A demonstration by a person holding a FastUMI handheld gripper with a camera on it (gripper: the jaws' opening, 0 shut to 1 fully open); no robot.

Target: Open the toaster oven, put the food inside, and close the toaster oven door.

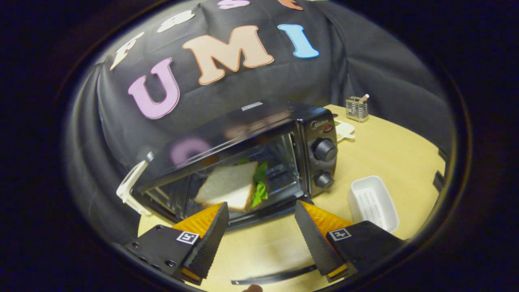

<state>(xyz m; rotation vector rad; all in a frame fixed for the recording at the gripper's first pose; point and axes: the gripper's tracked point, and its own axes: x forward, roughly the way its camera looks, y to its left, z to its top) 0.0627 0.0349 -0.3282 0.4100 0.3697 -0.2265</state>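
Claw (259,227) fingers are held spread apart and empty above the tabletop (397,158), aimed at the toaster oven (243,162) just ahead, where the sandwich (231,186) is seen inside behind the glass door, a white tray (373,202) lying beyond the right finger.

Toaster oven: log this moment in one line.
gripper: open, empty, just before oven | sandwich: inside toaster oven | door: down, not yet closed | white tray: on table, beside oven
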